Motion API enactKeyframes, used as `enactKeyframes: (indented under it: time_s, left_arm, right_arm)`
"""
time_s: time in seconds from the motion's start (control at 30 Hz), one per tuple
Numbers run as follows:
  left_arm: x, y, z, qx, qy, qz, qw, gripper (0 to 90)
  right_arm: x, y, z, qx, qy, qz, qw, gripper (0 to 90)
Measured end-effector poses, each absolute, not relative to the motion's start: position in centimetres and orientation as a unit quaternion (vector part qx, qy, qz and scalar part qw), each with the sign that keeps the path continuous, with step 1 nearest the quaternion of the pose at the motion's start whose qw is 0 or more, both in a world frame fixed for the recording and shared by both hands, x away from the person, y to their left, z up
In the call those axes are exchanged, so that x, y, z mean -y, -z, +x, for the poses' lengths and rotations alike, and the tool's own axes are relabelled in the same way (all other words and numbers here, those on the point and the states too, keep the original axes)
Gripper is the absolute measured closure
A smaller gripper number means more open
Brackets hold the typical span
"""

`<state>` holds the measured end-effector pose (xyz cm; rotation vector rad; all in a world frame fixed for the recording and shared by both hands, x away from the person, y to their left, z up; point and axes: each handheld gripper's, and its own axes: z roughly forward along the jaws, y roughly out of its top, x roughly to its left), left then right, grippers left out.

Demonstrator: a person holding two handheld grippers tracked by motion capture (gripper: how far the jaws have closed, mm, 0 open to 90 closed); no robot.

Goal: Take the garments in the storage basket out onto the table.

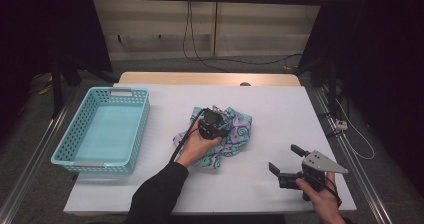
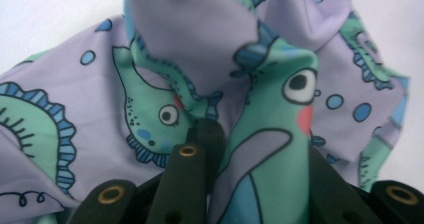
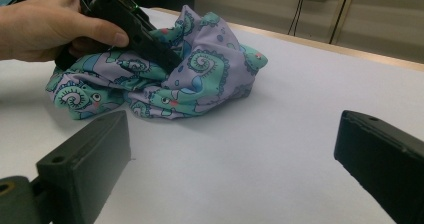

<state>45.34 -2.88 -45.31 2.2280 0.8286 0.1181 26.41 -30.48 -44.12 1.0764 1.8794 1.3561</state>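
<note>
A crumpled cloth (image 1: 239, 128) printed with green and blue cartoon creatures on lilac lies in the middle of the white table. My left gripper (image 1: 216, 120) points down into the cloth, held by a hand in a black sleeve. In the left gripper view its jaws (image 2: 260, 149) pinch a raised fold of the cloth (image 2: 190, 29). My right gripper (image 1: 284, 157) hovers near the front right of the table with its jaws wide apart and nothing between them. In the right gripper view its jaws (image 3: 232, 126) face the cloth (image 3: 210, 69) and the left gripper (image 3: 150, 39) from a distance.
A turquoise plastic basket (image 1: 143, 121) stands at the table's left side with nothing in it. The white table cover (image 1: 280, 104) stretches bare between the cloth and the right gripper. Dark stands and cables flank the table on both sides.
</note>
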Motion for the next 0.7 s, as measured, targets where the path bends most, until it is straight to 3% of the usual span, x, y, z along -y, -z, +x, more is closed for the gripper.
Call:
enactKeyframes:
  time_s: [0.2,0.4,0.5,0.7]
  left_arm:
    - [3.1,45.7,45.1,-0.312,-0.065,0.87,0.377,75.9]
    - [2.3,45.6,44.7,-0.319,-0.08,0.866,0.377,60.7]
    - [1.8,45.6,44.7,-0.323,-0.071,0.862,0.384,59.5]
    - [1.4,45.3,44.3,-0.328,-0.091,0.854,0.392,37.0]
  right_arm:
    - [30.5,44.2,26.5,-0.705,-0.506,0.404,0.288,1.0]
    - [30.5,44.1,26.4,-0.705,-0.507,0.403,0.289,0.9]
    - [30.5,44.2,26.5,-0.705,-0.506,0.404,0.289,1.0]
    - [30.6,44.1,26.4,-0.701,-0.509,0.407,0.289,1.0]
